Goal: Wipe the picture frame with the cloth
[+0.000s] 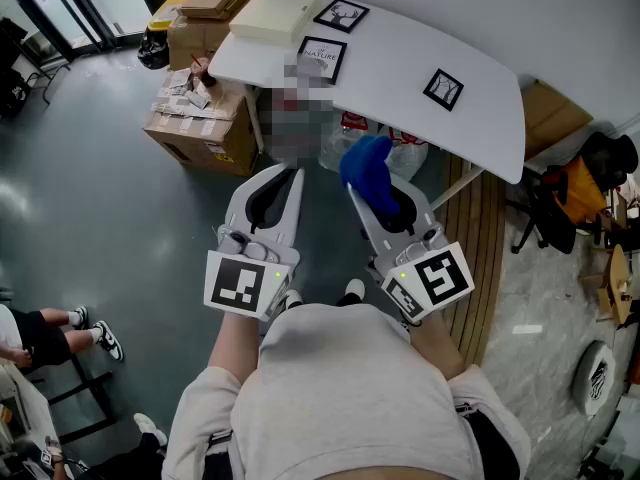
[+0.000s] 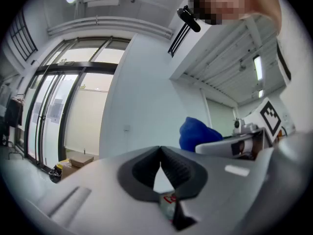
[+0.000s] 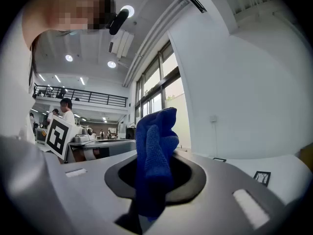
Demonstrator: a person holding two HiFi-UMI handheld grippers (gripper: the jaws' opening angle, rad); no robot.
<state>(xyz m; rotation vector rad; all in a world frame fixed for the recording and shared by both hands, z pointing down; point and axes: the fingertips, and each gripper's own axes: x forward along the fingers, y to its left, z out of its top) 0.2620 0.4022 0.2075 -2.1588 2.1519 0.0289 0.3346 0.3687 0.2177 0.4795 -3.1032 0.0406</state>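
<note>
Head view, item list.

1. Blue cloth [image 1: 366, 171]: bunched, knit-textured. The right claw [image 1: 385, 196] was clamped on its lower part, and a tuft stood free above the jaws. It was held in mid-air short of the tabletop, touching no frame. Judged soft, light and limp; it would fold under pressure, so it needs pressing flat to wipe.
2. Left claw [image 1: 285, 176]: jaws together at the tips, nothing btwn them. It was just beside the right claw.
3. White tabletop [image 1: 480, 118]: carried three black picture frames lying flat.
   - Lettered frame [image 1: 322, 58], near the left end.
   - Antler-print frame [image 1: 341, 14], at the far edge.
   - Third frame [image 1: 443, 88], to the right and apart from the others.
   - Which one the task meant: cannot tell.
   - Frames judged light, stiff, prob. glazed, so fragile & apt to slide on the smooth top. Best steadied at an outer edge w/ the empty claw while wiping.
4. Cream flat box [image 1: 277, 13]: just beside the antler-print frame.
5. Misc.:
   - Cardboard boxes [image 1: 200, 118] on the floor left of the tabletop.
   - Plastic bags [image 1: 405, 153] under its near edge.
   - Chair [image 1: 575, 183] w/ an orange item, at right.
   - Nothing on top lay btwn the claws and the frames.
</note>
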